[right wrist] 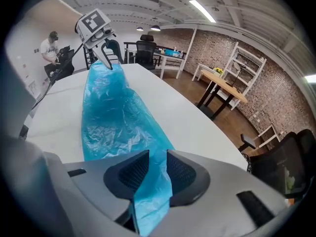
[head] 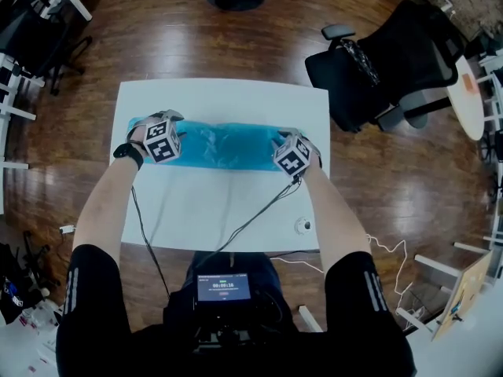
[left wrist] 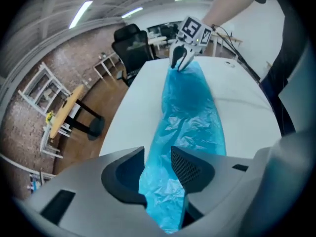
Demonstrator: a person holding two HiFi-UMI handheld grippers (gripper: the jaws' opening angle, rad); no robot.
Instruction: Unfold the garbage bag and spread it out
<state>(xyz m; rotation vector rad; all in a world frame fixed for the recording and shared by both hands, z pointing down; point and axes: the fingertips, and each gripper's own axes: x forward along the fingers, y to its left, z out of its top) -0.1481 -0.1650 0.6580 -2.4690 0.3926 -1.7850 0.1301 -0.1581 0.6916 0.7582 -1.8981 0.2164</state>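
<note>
The blue garbage bag (head: 228, 144) lies flat as a long, wrinkled strip across the upper middle of the white table (head: 228, 210), at the centre of the head view. The left gripper (left wrist: 158, 168) is clamped on the strip's left end. The right gripper (right wrist: 154, 171) is clamped on its right end.

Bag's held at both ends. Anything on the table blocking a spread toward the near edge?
Mostly nothing. The garbage bag lies across the table, one end in the left gripper, the other in the right gripper. Only the grippers' cables cross the near half, and a round white object sits by the near right edge.
</note>
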